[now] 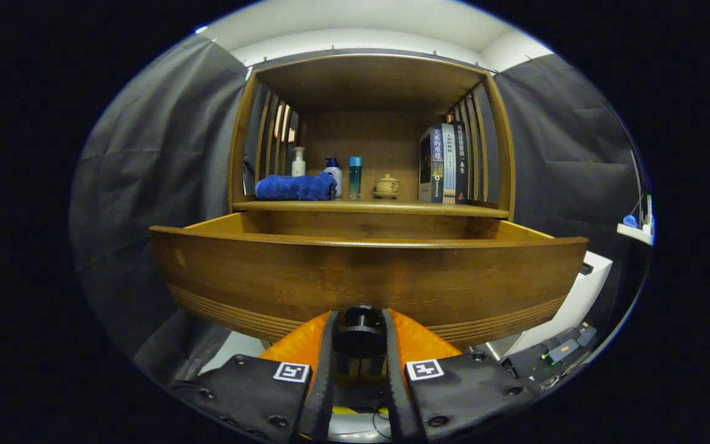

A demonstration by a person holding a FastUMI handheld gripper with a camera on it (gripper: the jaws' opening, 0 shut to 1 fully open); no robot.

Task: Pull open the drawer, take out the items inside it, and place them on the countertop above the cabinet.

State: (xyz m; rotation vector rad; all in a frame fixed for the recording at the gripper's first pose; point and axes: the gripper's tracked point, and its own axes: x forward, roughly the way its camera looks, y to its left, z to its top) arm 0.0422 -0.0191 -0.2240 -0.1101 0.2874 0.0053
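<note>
While the gripper point(360, 345) is closed on the dark round knob point(360, 333), one finger pressing each side of it, the drawer point(367, 277) stands pulled out toward the gripper, its front panel directly ahead and running crosswise to the fingers. What lies inside cannot be judged from here, since the front panel's top edge hides the drawer floor; any item probably sits low, beyond and above the fingers. To reach in, the gripper would have to let go of the knob, rise over that front edge and come down into the cavity behind it. Just past the open drawer is the countertop point(370, 208), the wooden ledge where things are to go. It already carries a blue towel point(295, 187), a few bottles point(333, 176), a small lidded pot point(386, 185) and upright books point(443, 163), with free room between pot and books. Grey cloth closes the booth behind.
</note>
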